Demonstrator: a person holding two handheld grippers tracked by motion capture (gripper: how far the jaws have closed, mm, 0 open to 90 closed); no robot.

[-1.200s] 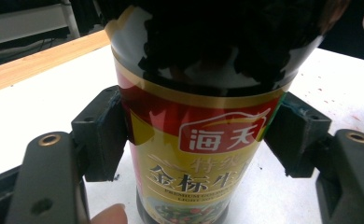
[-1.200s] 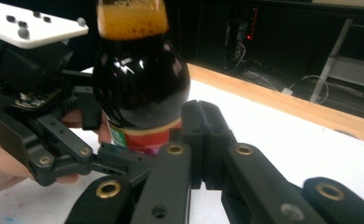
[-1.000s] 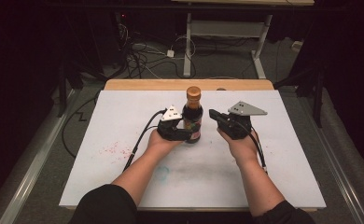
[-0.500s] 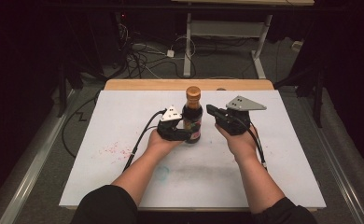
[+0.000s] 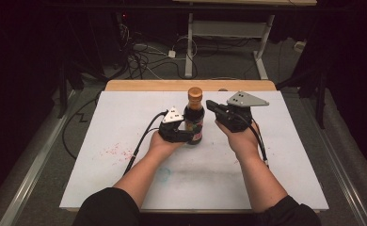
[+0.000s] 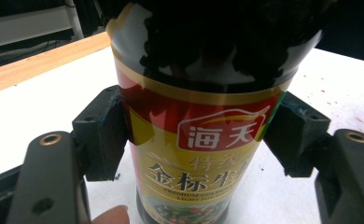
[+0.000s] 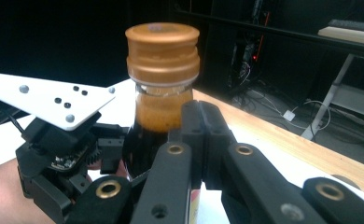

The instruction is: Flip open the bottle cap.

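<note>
On the white mat [image 5: 266, 188], near its far middle: one bottle [image 5: 194, 123], upright, dark liquid, red and gold label, one orange cap [image 5: 195, 92]. Count: one bottle, two grippers, two hands, one mat on one wooden table [image 5: 139, 85].

Left gripper [image 5: 187, 136]: held low at the bottle's left side, pointing level toward it. Left gripper view shows both pads [image 6: 101, 131] pressed against the label, one on each side of the body; clamped on the bottle. A fingertip shows at the bottom edge of that view. White three-cornered plate on top of the gripper, cable trailing toward the near left.

Right gripper [image 5: 211, 105]: held higher, at the bottle's right, about level with the neck. Pointing left toward the bottle. Right gripper view shows its two jaws pressed flat together with nothing between them; the tips sit in front of the neck below the cap, contact not discernible. Grey plate on top.

Both forearms come in from the near edge, dark sleeves pushed up, hands wrapped round the gripper bodies.
</note>
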